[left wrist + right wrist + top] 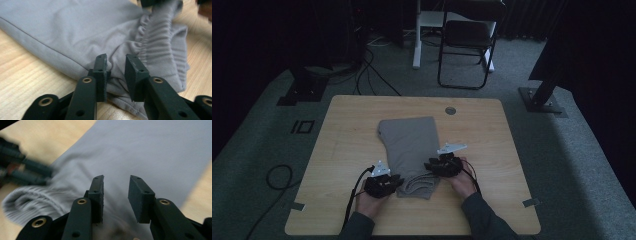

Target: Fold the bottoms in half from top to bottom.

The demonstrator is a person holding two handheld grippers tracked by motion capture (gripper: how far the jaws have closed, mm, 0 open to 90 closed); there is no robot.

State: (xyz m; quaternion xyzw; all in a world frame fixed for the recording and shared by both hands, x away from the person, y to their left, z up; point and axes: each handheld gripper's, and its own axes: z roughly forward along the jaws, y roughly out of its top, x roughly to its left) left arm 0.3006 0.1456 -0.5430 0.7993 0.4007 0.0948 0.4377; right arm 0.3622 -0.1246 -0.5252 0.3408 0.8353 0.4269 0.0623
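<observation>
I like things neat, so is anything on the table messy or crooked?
A little. The folded grey cloth garment lies slanted on the wooden table, and its ribbed elastic end is bunched and wrinkled near the left gripper and the right gripper. Nothing looks torn or spilled.

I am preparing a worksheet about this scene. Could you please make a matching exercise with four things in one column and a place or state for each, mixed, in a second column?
Things:
1. grey garment
2. left gripper
3. right gripper
4. folding chair

Places or states:
A. on the floor beyond the table
B. at the garment's near left corner, jaws apart over the fabric by the ribbed waistband
C. lying folded on the table
D. at the garment's right edge, jaws apart above the fabric

Right pairs: 1-C, 2-B, 3-D, 4-A
</observation>
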